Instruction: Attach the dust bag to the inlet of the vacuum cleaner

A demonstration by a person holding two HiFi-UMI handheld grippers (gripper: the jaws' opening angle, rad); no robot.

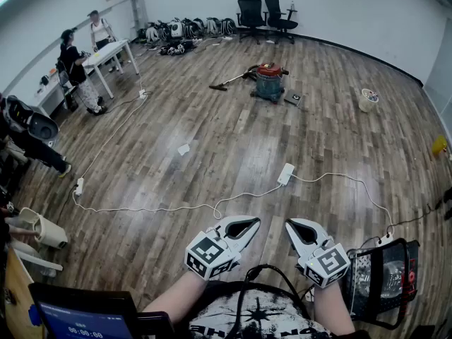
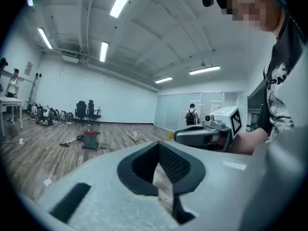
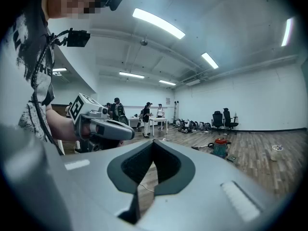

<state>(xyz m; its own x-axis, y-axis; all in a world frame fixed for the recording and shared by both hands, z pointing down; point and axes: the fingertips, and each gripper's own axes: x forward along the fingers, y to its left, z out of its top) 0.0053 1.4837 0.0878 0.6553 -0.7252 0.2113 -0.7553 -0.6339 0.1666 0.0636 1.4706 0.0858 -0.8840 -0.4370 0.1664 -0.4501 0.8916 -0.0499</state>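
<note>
From the head view we see both claws side by side over the wooden floor [image 1: 212, 133], low in the picture. The left claw [image 1: 244, 226] and right claw [image 1: 296, 230] each have their tips pressed together with nothing between them. Only this view shows the white power strip [image 1: 285, 174] and its cable on the floor just ahead of the claws.

The left gripper view alone shows a person with a backpack [image 2: 192, 114] by a glass wall. The right gripper view alone brings close the people standing at a white surface [image 3: 156, 121].

The marker cubes carry only black-and-white squares. The print on the shirt and the digits on the screen [image 1: 78, 323] at lower left are too small to read.

The red-topped vacuum cleaner [image 1: 270, 82] stands far across the floor, well apart from both claws and ahead of them, its hose trailing left. A flat grey piece [image 1: 293, 98] lies just beside it; we cannot tell what it is.
</note>
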